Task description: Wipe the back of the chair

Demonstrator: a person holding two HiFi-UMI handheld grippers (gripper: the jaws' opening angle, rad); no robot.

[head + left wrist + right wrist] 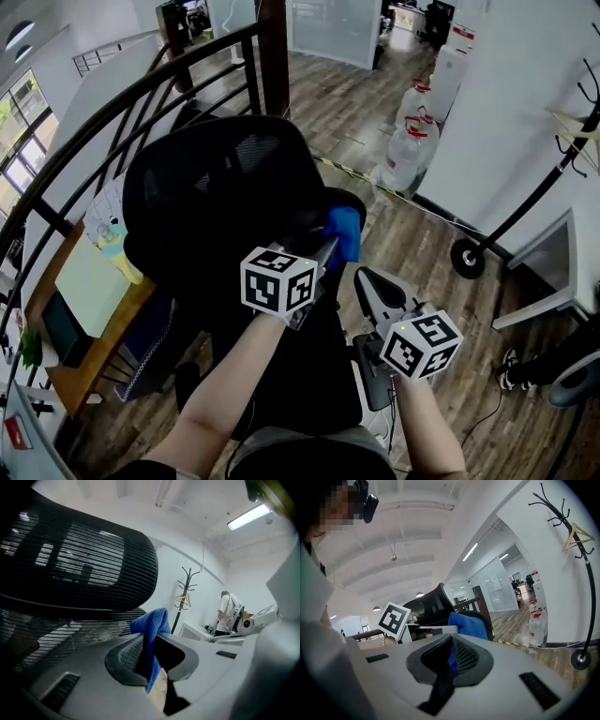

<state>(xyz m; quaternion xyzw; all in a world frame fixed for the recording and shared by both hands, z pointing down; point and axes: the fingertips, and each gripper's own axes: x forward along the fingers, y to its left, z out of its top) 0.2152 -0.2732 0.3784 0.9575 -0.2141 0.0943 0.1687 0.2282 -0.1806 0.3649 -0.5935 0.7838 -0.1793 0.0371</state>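
Observation:
The black mesh chair back (220, 183) fills the middle of the head view, and its mesh (79, 564) looms close at upper left in the left gripper view. My left gripper (333, 246) is shut on a blue cloth (344, 230), held at the chair back's right edge. In its own view the jaws (152, 656) pinch the cloth (152, 625), which sticks up beside the mesh. My right gripper (366, 279) hangs just below and right of the cloth, apart from it. Its jaws (451, 651) stand shut; the cloth (468, 624) shows beyond them.
A dark curved railing (141, 94) runs behind the chair, with a desk (94, 291) at the left. Water jugs (405, 155) stand on the wood floor beyond. A coat rack (553, 178) is at the right. A person (228, 613) stands far off.

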